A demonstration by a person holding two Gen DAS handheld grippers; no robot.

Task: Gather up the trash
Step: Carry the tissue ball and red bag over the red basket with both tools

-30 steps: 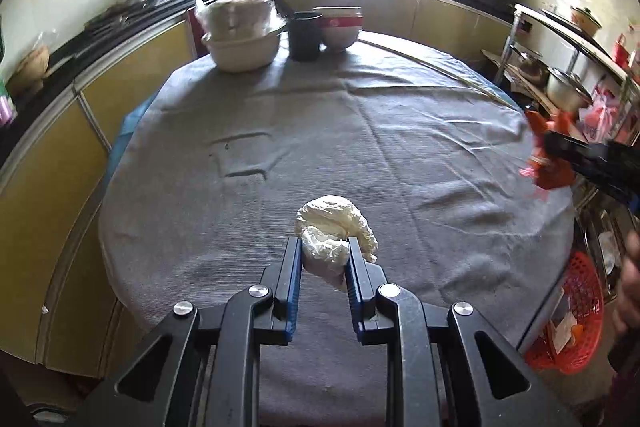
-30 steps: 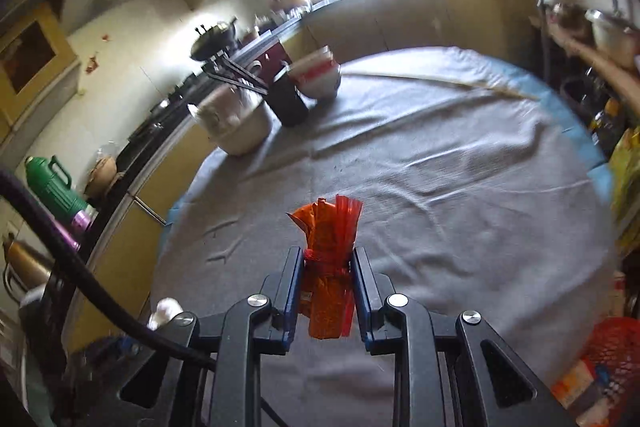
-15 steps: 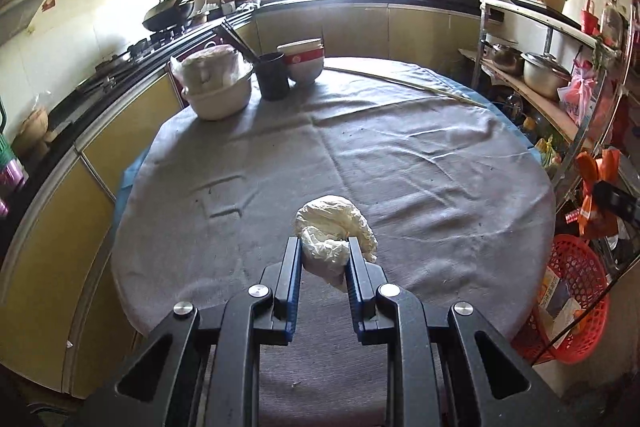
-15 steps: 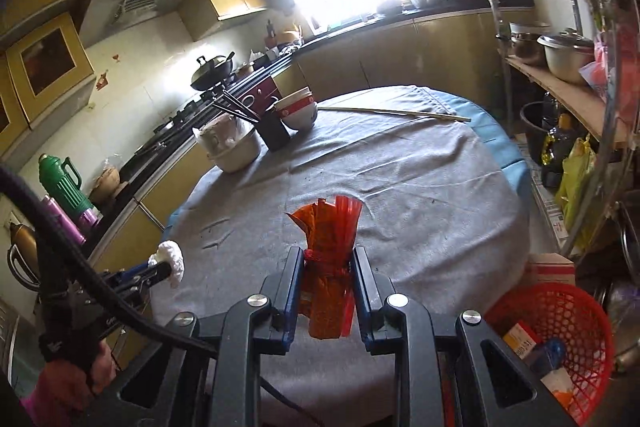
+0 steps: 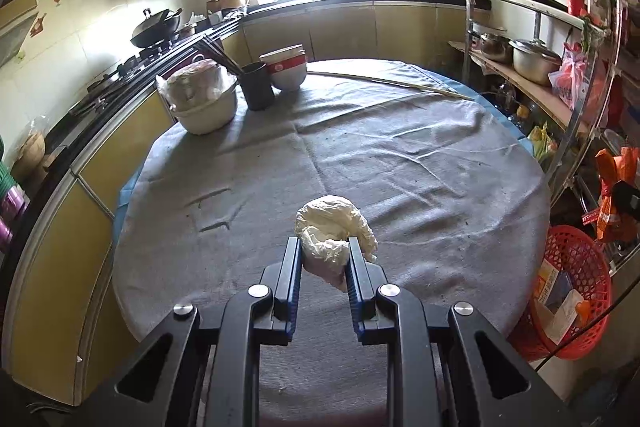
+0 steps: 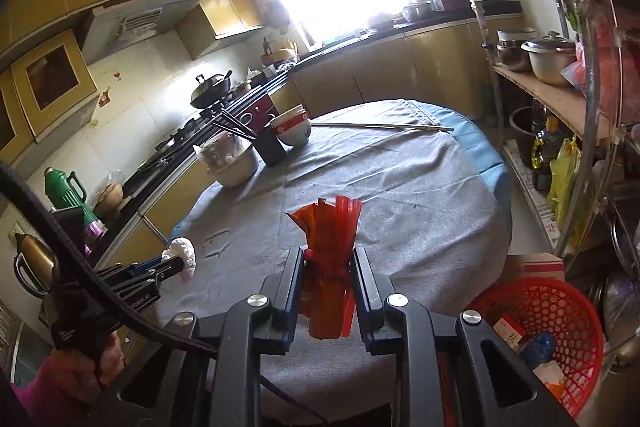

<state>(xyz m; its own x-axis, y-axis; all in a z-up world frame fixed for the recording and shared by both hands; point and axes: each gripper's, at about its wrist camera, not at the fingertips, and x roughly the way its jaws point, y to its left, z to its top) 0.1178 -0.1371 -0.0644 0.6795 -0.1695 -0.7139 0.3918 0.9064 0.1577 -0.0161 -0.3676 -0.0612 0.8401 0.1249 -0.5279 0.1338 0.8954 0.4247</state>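
My left gripper (image 5: 325,247) is shut on a crumpled white tissue wad (image 5: 334,227), held above the near edge of the round grey-clothed table (image 5: 380,163). My right gripper (image 6: 327,257) is shut on a crumpled orange-red wrapper (image 6: 330,247), held above the table's near right edge. A red plastic trash basket (image 6: 560,327) with several bits of rubbish stands on the floor at the lower right; it also shows in the left wrist view (image 5: 568,287). The wrapper shows at the right edge of the left wrist view (image 5: 614,195), above the basket. The tissue shows in the right wrist view (image 6: 182,255).
Stacked bowls (image 5: 286,67), a black cup with chopsticks (image 5: 256,85) and a covered white bowl (image 5: 202,99) stand at the table's far side. A metal shelf rack with pots (image 5: 536,63) stands at the right, counters and a stove at the left.
Both grippers have pulled back and up from the table with their trash. The red basket has come into fuller view at the lower right.
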